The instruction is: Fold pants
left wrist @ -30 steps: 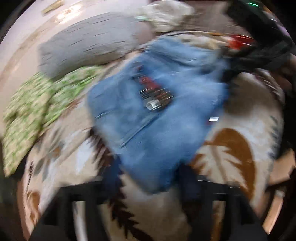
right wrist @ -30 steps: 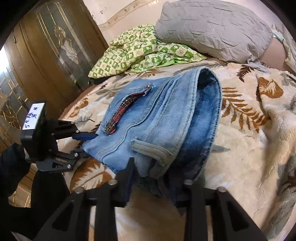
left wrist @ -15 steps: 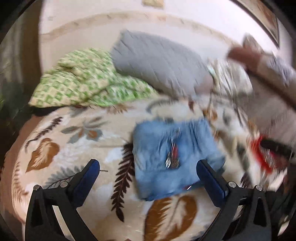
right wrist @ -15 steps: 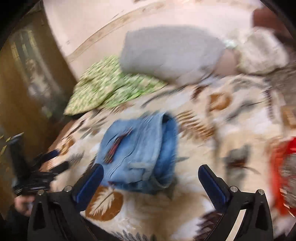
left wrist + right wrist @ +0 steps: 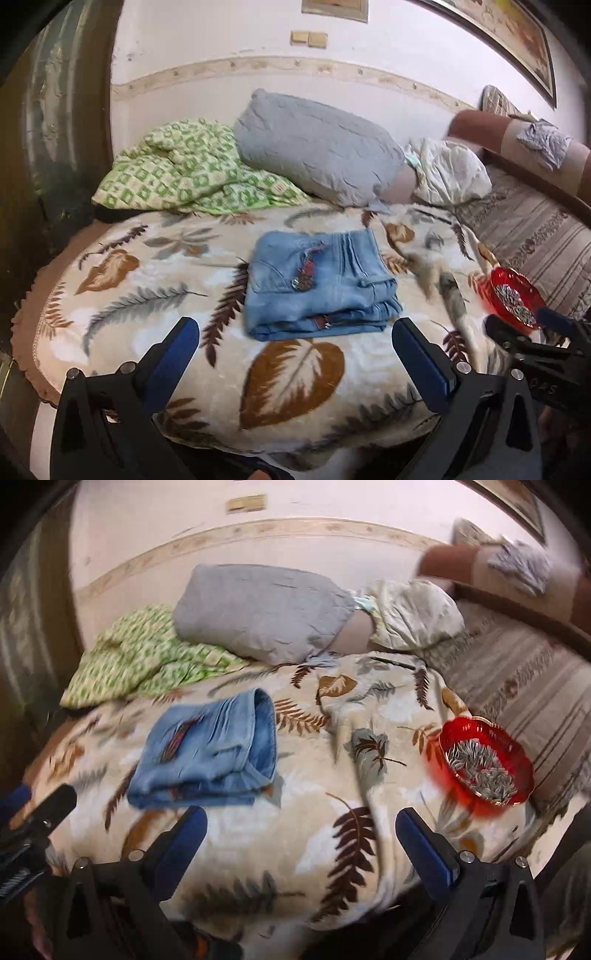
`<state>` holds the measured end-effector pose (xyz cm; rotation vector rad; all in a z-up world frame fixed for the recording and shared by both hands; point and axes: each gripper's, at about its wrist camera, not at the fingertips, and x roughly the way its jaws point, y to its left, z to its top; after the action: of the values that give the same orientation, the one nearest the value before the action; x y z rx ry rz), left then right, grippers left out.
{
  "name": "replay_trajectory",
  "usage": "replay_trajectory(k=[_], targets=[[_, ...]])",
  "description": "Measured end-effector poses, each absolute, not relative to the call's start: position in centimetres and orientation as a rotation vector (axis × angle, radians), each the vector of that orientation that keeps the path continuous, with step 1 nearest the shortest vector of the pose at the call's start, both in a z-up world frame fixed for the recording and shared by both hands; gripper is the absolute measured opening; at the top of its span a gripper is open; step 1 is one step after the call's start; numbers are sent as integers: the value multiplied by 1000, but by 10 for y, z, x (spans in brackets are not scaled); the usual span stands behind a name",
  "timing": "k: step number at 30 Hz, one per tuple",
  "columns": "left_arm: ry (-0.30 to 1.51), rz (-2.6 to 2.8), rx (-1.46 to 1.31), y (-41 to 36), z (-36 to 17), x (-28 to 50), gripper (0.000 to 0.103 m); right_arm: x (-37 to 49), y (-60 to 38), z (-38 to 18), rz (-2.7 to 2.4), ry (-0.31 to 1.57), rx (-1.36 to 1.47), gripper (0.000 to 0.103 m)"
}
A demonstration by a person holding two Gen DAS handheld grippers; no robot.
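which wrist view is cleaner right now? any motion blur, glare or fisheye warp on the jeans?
Left wrist: mostly sharp; folded jeans crisp, stitching readable; slight smear on the red bowl at the right edge; strong fisheye bend along the wall trim and dark corner vignette. Right wrist: motion-blurred throughout; jeans and green patterned cloth soft. No glare on the denim in either view.

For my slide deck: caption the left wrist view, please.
Folded jeans lie on the leaf-print blanket; the left gripper hovers open in front of them.

The right gripper (image 5: 546,354) bears faint lettering, perhaps "OAS"; nothing else is legible.
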<state>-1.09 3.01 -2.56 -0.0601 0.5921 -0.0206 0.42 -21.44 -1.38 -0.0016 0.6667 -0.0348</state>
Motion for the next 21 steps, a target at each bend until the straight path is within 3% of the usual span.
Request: replay_trajectory(k=[21], targets=[[580,17,-35,34,-23,-11,103,0,-215,-12,0,659,8,103]])
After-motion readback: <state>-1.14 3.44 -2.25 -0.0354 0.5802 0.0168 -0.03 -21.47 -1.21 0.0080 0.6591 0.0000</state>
